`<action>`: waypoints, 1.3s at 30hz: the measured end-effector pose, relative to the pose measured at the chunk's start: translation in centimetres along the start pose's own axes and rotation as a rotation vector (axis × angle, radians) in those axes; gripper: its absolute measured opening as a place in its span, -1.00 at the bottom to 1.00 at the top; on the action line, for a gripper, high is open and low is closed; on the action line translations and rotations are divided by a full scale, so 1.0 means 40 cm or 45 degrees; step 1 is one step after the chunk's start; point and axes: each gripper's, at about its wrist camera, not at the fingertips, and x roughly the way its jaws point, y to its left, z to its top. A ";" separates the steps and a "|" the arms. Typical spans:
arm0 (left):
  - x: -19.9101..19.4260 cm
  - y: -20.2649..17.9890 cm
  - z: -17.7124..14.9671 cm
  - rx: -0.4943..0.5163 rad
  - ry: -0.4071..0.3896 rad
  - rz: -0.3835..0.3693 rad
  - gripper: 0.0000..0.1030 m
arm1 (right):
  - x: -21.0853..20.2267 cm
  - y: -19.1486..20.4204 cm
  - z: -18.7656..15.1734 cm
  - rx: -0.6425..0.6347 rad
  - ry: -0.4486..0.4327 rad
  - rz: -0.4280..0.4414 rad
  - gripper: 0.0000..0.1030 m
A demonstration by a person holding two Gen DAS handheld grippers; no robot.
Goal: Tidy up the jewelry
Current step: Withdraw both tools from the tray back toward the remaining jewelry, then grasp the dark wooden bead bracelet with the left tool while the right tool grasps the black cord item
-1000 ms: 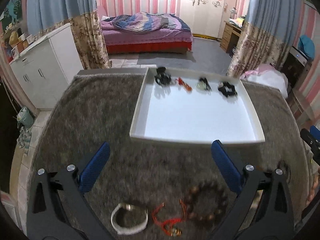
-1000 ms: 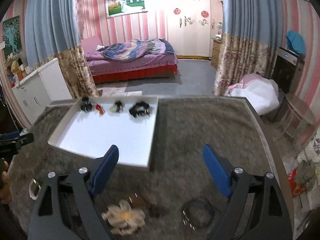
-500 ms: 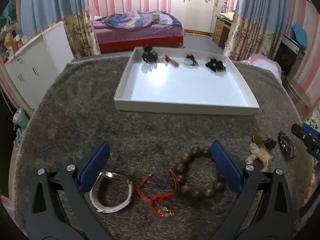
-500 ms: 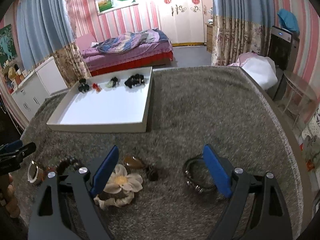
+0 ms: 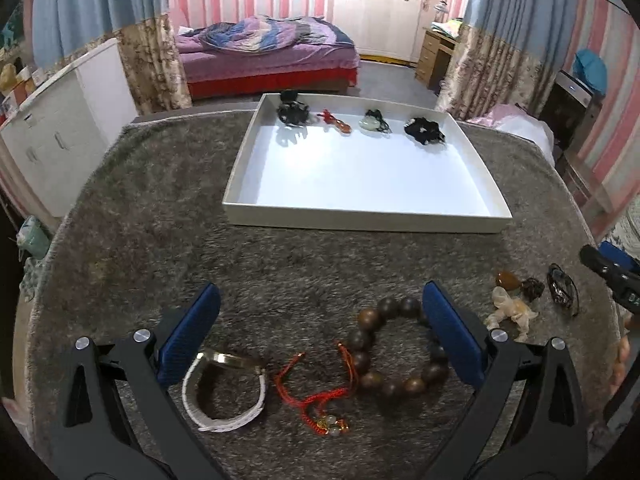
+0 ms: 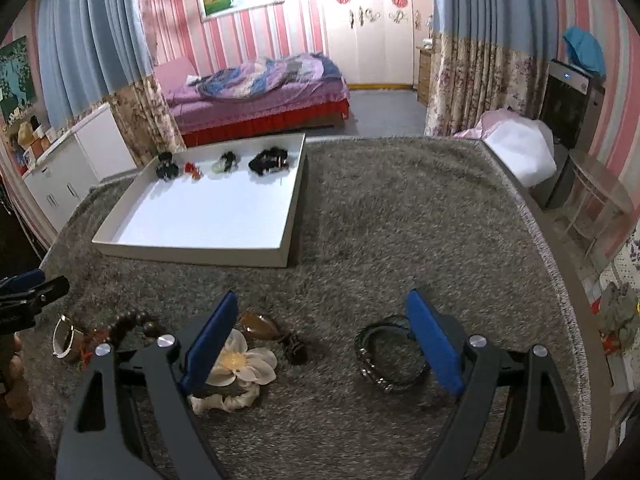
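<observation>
Change: both hand-held grippers come down toward the grey carpeted bench since a second ago, and the loose jewelry now fills the lower view.
Left hand-held gripper: released, blue pads wide apart and empty, above the white bangle, red cord charm and wooden bead bracelet.
Right hand-held gripper: released and empty, straddling the cream flower hair tie and black braided bracelet.
Meaning: a pick looks imminent; nothing is lifted yet.
Tray: the white tray lies beyond, four pieces lined along its far wall.
In the way: the near tray wall; pieces lie close together, so a neighbour could be snagged.
</observation>
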 end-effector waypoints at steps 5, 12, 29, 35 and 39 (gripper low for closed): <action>0.026 -0.018 -0.014 0.035 0.031 -0.017 0.94 | 0.059 0.031 -0.020 -0.085 0.067 -0.024 0.72; 0.074 -0.030 -0.040 0.002 0.103 -0.099 0.78 | 0.088 0.051 -0.045 -0.141 0.096 -0.042 0.71; 0.181 -0.076 -0.074 0.057 0.253 -0.096 0.13 | 0.162 0.028 -0.069 -0.051 0.207 0.017 -0.06; 0.213 -0.088 -0.070 0.064 0.278 -0.067 0.11 | 0.172 0.036 -0.073 -0.062 0.217 0.014 -0.15; 0.223 -0.100 -0.064 0.083 0.273 -0.052 0.08 | 0.176 0.046 -0.077 -0.080 0.222 0.013 -0.24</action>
